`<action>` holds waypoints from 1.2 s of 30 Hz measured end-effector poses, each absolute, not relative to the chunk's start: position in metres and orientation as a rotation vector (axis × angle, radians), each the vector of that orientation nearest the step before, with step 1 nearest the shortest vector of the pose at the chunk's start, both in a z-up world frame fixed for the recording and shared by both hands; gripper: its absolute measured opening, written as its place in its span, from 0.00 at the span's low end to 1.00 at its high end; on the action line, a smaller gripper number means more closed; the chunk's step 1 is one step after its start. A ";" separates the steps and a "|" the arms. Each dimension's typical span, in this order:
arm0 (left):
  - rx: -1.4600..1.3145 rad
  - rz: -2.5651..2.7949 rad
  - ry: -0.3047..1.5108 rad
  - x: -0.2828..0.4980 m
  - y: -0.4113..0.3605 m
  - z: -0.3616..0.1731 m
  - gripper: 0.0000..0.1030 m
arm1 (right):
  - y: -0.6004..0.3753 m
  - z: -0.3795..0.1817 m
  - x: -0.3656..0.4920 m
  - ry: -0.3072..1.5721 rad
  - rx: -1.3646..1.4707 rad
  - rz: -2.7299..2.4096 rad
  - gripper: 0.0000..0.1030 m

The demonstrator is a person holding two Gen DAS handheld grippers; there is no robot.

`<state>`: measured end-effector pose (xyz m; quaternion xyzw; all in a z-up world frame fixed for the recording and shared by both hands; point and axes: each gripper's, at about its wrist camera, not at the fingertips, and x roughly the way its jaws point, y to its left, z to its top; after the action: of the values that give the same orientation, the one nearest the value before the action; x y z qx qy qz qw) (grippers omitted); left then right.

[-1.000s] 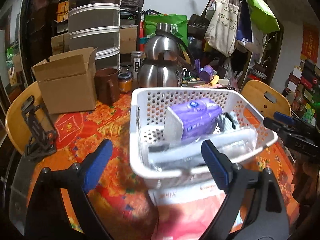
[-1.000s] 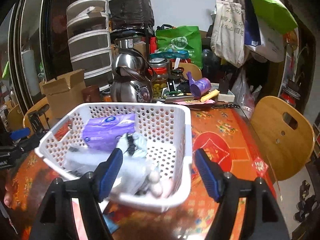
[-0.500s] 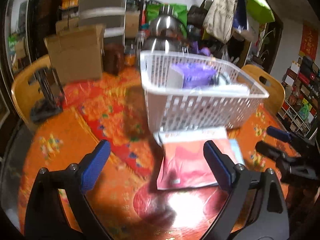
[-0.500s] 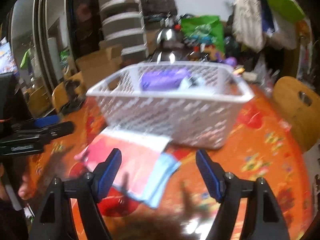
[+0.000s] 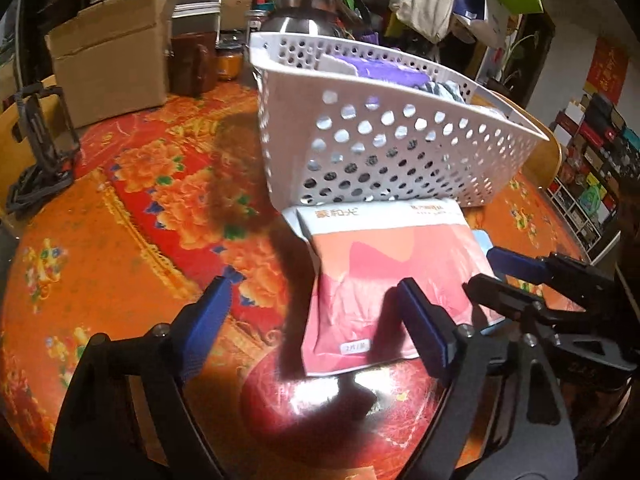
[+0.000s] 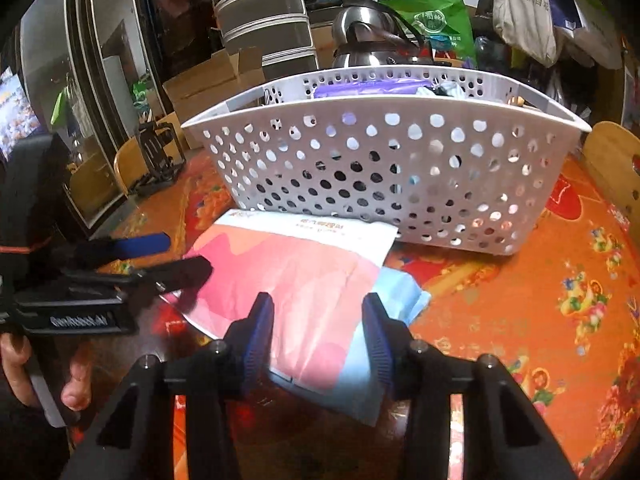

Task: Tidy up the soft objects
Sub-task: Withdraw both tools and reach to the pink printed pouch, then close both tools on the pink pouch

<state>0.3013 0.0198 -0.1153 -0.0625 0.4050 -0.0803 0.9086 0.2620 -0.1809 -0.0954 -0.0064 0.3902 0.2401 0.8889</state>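
A flat pink-and-white soft packet (image 5: 384,276) lies on the orange tablecloth in front of a white perforated basket (image 5: 400,148), on top of a light blue packet (image 6: 396,304). The basket (image 6: 400,160) holds a purple tissue pack (image 5: 392,74) and other soft items. My left gripper (image 5: 316,312) is open, low over the table, its right finger over the pink packet (image 6: 296,280). My right gripper (image 6: 318,332) is open with its fingers on either side of the near end of the two packets.
A cardboard box (image 5: 108,56), a brown mug (image 5: 192,64), a jar and steel kettles (image 5: 308,4) stand behind the basket. A black clamp stand (image 5: 40,148) sits at the left edge. Wooden chairs (image 6: 616,168) ring the round table.
Both grippers have dropped from above the basket down to the table in front of it. The right gripper's fingers have narrowed around the packets.
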 end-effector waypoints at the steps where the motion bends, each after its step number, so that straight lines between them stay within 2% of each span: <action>1: -0.138 -0.176 0.834 0.303 0.020 -0.115 0.78 | -0.181 -0.096 0.262 0.811 -0.014 0.503 0.45; 4: -0.159 -0.214 0.832 0.305 0.018 -0.116 0.68 | -0.178 -0.097 0.262 0.807 -0.019 0.516 0.45; 8: -0.176 -0.279 0.832 0.305 0.014 -0.116 0.41 | -0.174 -0.096 0.262 0.806 -0.025 0.533 0.40; 11: -0.182 -0.301 0.834 0.304 0.011 -0.116 0.41 | -0.171 -0.097 0.262 0.810 -0.025 0.551 0.33; 16: -0.208 -0.326 0.853 0.307 0.015 -0.117 0.40 | -0.167 -0.097 0.262 0.809 -0.046 0.555 0.29; 19: -0.244 -0.341 0.867 0.310 0.021 -0.120 0.44 | -0.169 -0.097 0.263 0.812 -0.042 0.564 0.28; 23: -0.188 -0.337 0.853 0.307 0.010 -0.119 0.43 | -0.167 -0.097 0.262 0.810 -0.050 0.569 0.22; 25: -0.149 -0.326 0.836 0.301 0.002 -0.116 0.39 | -0.162 -0.095 0.259 0.794 -0.074 0.563 0.19; 27: -0.140 -0.312 0.817 0.296 0.001 -0.112 0.29 | -0.159 -0.094 0.255 0.781 -0.098 0.556 0.17; 29: -0.147 -0.299 0.789 0.289 0.005 -0.105 0.27 | -0.156 -0.093 0.253 0.778 -0.102 0.563 0.14; 36: -0.119 -0.286 0.763 0.270 0.006 -0.092 0.26 | -0.154 -0.085 0.246 0.752 -0.088 0.578 0.13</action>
<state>0.2697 0.0057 -0.0925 -0.0577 0.3707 -0.1389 0.9165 0.2462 -0.1536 -0.0849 -0.0426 0.3620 0.2781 0.8887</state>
